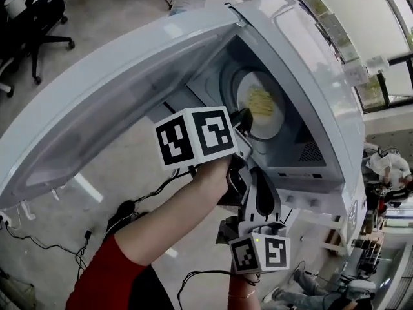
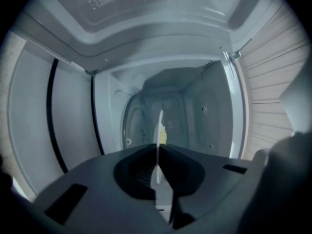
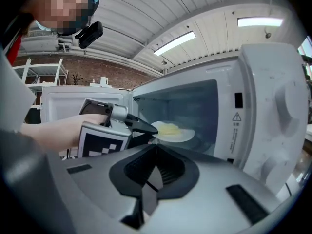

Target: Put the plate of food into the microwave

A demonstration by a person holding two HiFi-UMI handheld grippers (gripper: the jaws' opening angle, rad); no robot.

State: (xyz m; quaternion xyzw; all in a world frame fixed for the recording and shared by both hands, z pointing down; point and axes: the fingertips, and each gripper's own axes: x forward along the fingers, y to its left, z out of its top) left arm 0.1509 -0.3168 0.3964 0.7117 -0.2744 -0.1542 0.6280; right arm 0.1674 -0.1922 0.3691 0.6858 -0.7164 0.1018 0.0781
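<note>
A white plate with yellow food is inside the open microwave, over the glass turntable; I cannot tell whether it rests on it. My left gripper reaches into the cavity, shut on the plate's near rim. In the left gripper view the plate shows edge-on, pinched between the jaws of the left gripper. The right gripper view shows the plate level, with the left gripper on its edge. My right gripper stays outside, in front of the opening, shut on nothing.
The microwave door is swung wide open to the left. The control panel with knobs is on the right of the opening. Cables and an office chair are on the floor below. A person is visible behind in the right gripper view.
</note>
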